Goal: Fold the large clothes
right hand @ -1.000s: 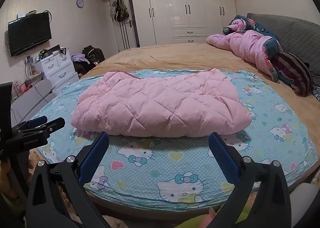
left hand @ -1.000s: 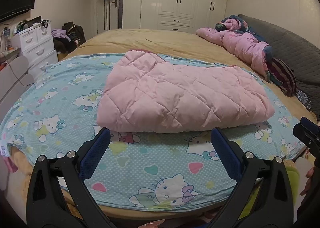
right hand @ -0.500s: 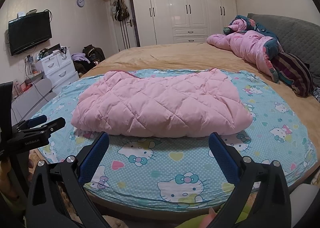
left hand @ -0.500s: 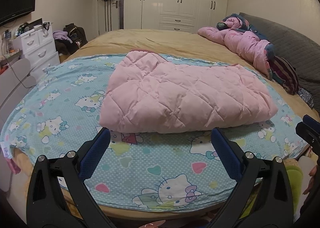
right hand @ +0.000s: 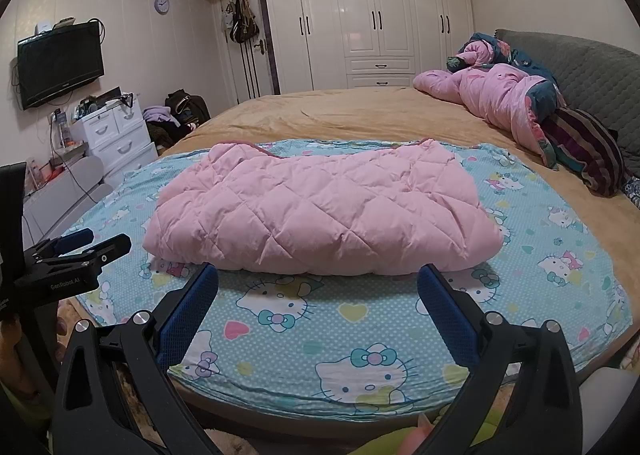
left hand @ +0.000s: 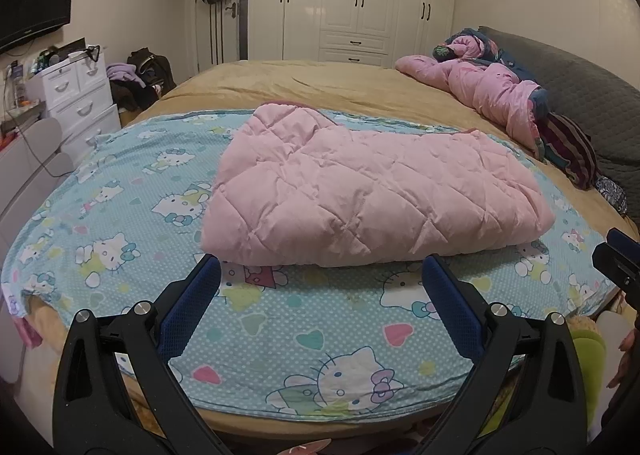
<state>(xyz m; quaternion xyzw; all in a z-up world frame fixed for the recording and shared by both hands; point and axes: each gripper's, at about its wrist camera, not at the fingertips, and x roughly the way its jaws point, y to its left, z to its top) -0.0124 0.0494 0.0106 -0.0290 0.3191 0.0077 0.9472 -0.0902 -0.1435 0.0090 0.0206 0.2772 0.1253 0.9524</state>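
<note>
A pink quilted padded garment (left hand: 368,195) lies folded in a thick bundle on a blue cartoon-cat sheet (left hand: 120,223) on the bed; it also shows in the right wrist view (right hand: 320,215). My left gripper (left hand: 320,275) is open and empty, held just short of the bundle's near edge. My right gripper (right hand: 318,275) is open and empty, also just short of the near edge. The left gripper shows at the left edge of the right wrist view (right hand: 76,251). The right gripper's tip shows at the right edge of the left wrist view (left hand: 618,255).
A second pink padded garment (right hand: 492,95) and a striped cushion (right hand: 588,143) lie by the grey headboard (right hand: 592,71) at the far right. A white drawer unit (right hand: 116,135), a wall television (right hand: 60,63) and white wardrobes (right hand: 368,15) stand beyond the bed.
Both grippers have edged slightly closer to the bundle, and the views have shifted a little. The garment has not moved. Both grippers stay open.
</note>
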